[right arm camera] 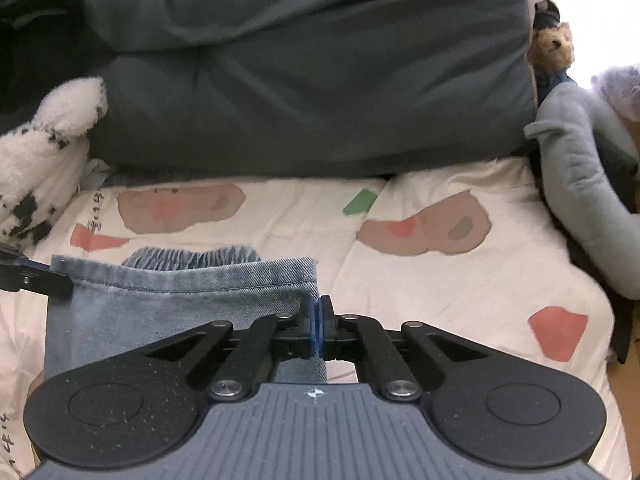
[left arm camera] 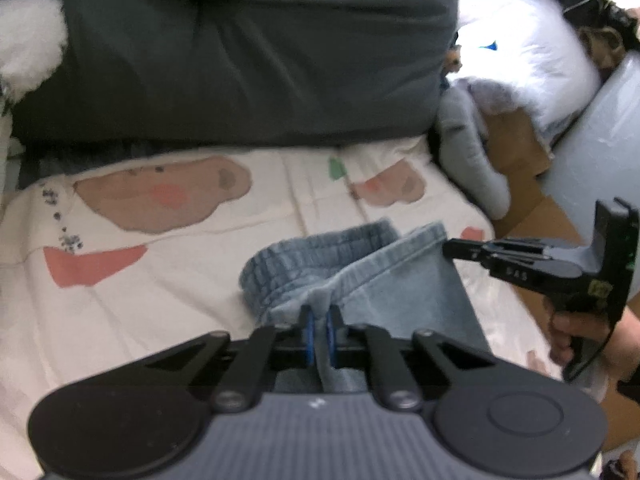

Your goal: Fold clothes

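**Denim held at both hem corners over the bed**

Nearest the left wrist camera, the left tongs [left arm camera: 319, 326] are closed on a pinch of light-blue denim, the cloth bunched up between the blue pads. The right tongs [right arm camera: 319, 322] are likewise clamped on the opposite corner of the same hem edge. Gripping two corners of one edge keeps it taut and level, which is probably why the denim jeans [right arm camera: 168, 300] stretch straight between the tongs (the gathered elastic waistband peeks out just behind that edge). That suits a leg end carried up toward the waist, a fold in progress.

The garment lies on a cream printed bedspread [right arm camera: 440, 280]. Beyond it a dark grey duvet [right arm camera: 304, 80] is heaped; a spotted plush toy [right arm camera: 44, 160] and a grey plush [right arm camera: 580, 200] flank it.
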